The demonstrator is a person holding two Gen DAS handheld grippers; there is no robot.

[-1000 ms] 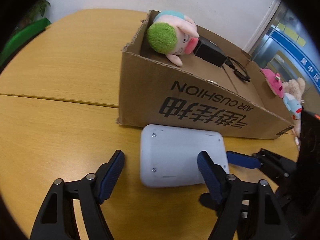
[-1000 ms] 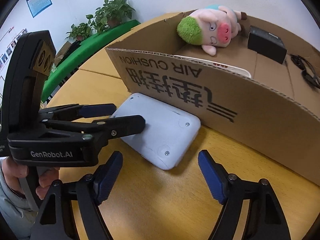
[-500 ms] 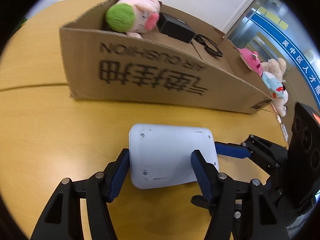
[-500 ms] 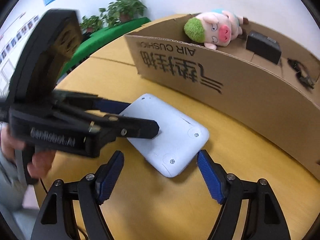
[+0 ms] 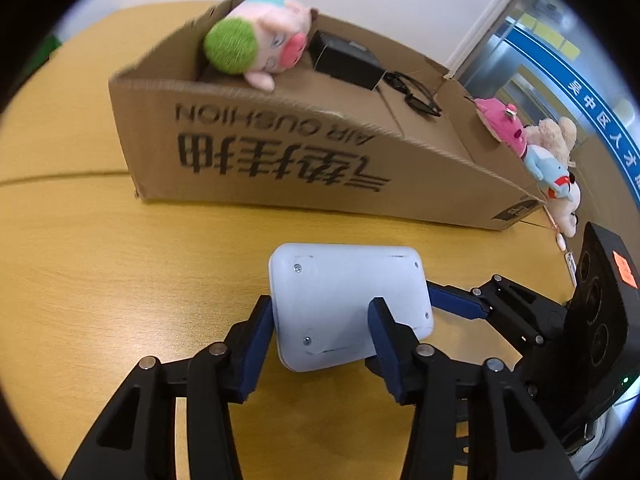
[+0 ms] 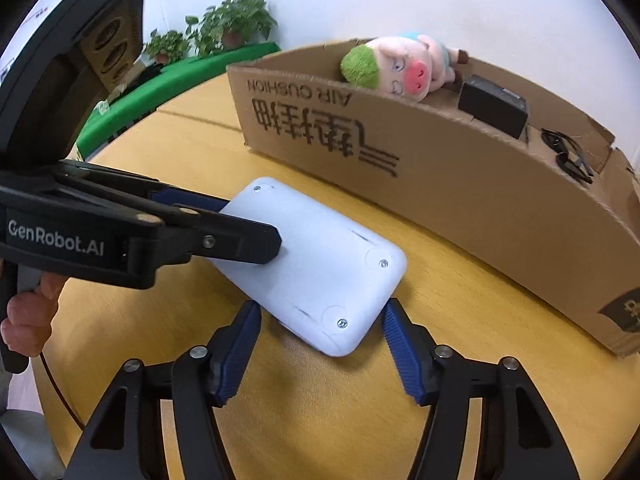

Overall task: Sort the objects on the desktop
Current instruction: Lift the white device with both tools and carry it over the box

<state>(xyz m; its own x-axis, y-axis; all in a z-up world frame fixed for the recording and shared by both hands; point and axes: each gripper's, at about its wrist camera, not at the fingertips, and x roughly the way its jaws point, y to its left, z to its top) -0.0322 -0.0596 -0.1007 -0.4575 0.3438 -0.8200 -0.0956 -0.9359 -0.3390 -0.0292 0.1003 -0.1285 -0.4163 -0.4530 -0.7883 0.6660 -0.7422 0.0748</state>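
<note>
While the white case lies flat on the tabletop just before the cardboard box, both claws are closing round it: the left claw straddles its 6 o'clock end, the right claw its near corner, pads seemingly not yet clamped.

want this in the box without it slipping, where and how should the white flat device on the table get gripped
Grip the white device across its thin edges at two ends, from the near side, angled down. It lies flat, so only the rounded rim offers purchase. The left gripper and right gripper straddle opposite ends, jaws closing around them.
</note>
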